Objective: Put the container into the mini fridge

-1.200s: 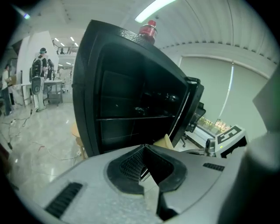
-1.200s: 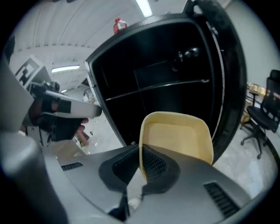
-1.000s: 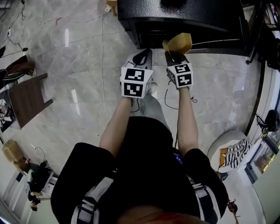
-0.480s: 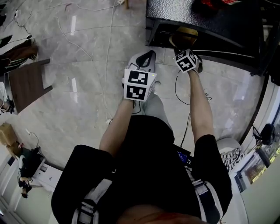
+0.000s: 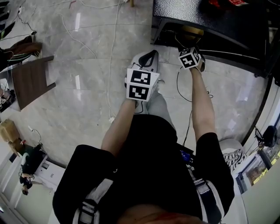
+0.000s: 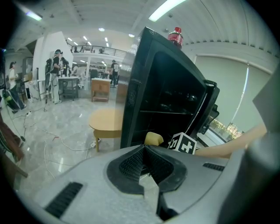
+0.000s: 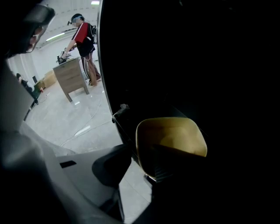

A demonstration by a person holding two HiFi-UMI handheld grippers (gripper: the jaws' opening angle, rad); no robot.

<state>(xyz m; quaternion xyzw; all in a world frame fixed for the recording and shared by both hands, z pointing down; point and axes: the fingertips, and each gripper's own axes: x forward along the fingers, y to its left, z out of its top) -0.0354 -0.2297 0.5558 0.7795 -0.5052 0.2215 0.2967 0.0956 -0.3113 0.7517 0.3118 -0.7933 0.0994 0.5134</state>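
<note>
While the right gripper's (image 7: 140, 164) jaws are opening, the yellow container (image 7: 170, 135) sits between them. One jaw already shows a gap beside it. The container is inside the black fridge (image 5: 197, 13), low down and near the front edge. It looks set down, so the job seems almost done.

The left gripper (image 6: 146, 164) is closed with nothing in it, and it waits outside the fridge.

I think the container is light, thin plastic. It looks stiff but smooth, so it could slip or tip over. The best place to hold it is on two flat sides, about halfway up. Squeeze gently, because a hard squeeze may bend it.
</note>
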